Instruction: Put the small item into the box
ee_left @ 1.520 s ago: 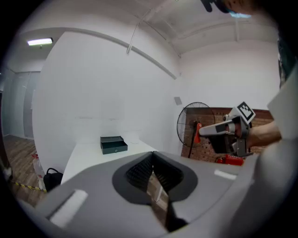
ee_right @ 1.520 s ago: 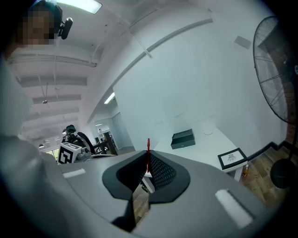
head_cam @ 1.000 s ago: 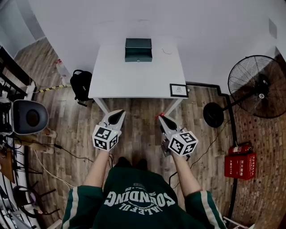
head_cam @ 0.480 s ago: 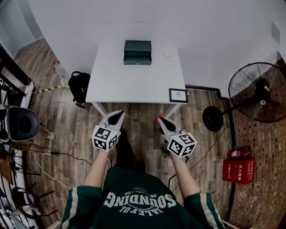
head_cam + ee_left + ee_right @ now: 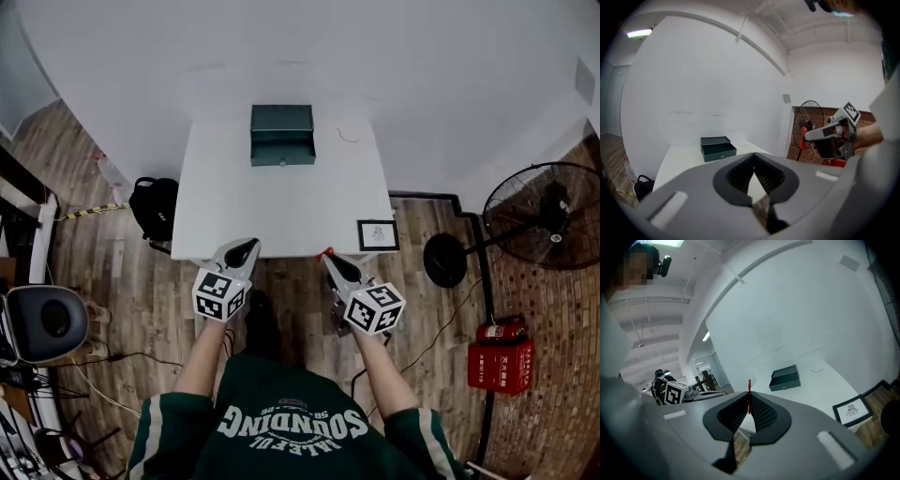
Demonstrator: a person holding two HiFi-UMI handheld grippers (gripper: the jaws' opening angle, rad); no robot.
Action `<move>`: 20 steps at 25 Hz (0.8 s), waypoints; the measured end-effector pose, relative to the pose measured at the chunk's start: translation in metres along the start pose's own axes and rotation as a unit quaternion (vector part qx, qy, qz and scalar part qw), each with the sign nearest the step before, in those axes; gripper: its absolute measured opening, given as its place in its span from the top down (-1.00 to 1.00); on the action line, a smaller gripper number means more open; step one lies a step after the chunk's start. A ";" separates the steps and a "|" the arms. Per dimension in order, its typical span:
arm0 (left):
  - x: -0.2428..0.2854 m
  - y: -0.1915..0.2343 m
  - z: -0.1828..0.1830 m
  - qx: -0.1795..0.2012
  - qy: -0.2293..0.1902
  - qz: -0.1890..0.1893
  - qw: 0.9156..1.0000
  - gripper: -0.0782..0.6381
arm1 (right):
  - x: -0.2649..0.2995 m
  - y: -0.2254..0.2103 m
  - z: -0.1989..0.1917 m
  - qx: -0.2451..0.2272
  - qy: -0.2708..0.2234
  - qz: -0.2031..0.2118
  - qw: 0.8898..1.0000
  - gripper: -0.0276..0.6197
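A dark green box (image 5: 282, 134) stands at the far side of the white table (image 5: 281, 211); it also shows as the box (image 5: 717, 148) and the box (image 5: 785, 378) in the gripper views. My right gripper (image 5: 327, 257) is shut on a thin red item (image 5: 749, 394), which sticks up from the jaw tips just short of the table's near edge. My left gripper (image 5: 246, 247) hangs beside it at the same edge, shut with nothing in it (image 5: 753, 157). Both are far from the box.
A framed picture (image 5: 377, 234) lies on the table's near right corner, and a small wire loop (image 5: 349, 138) lies right of the box. A black backpack (image 5: 155, 206) sits left of the table. A standing fan (image 5: 548, 211) and a red extinguisher case (image 5: 504, 354) are at the right.
The person has stepped towards the table. Both gripper tips, earlier over the floor short of it, now reach its near edge. Both stay shut.
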State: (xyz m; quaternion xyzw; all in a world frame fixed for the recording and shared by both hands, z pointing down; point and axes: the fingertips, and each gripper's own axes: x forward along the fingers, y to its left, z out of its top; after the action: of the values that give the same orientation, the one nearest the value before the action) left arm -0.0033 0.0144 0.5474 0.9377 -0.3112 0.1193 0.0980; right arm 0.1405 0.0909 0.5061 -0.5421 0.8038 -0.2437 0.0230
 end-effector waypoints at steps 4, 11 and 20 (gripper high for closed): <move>0.033 0.050 0.015 0.014 0.011 -0.012 1.000 0.64 | 0.061 -0.009 0.020 0.004 0.004 -0.005 1.000 0.87; 0.077 0.122 0.042 0.031 0.020 -0.042 0.998 0.64 | 0.151 -0.017 0.055 0.010 0.000 -0.022 1.000 0.87; 0.108 0.162 0.059 0.026 0.011 -0.067 0.997 0.64 | 0.199 -0.024 0.065 0.012 0.016 -0.041 0.999 0.87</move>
State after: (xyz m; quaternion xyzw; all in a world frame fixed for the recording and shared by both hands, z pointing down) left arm -0.0079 -0.1887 0.5397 0.9574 -0.2433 0.1306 0.0845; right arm 0.0992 -0.1155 0.5045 -0.5703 0.7783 -0.2626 0.0065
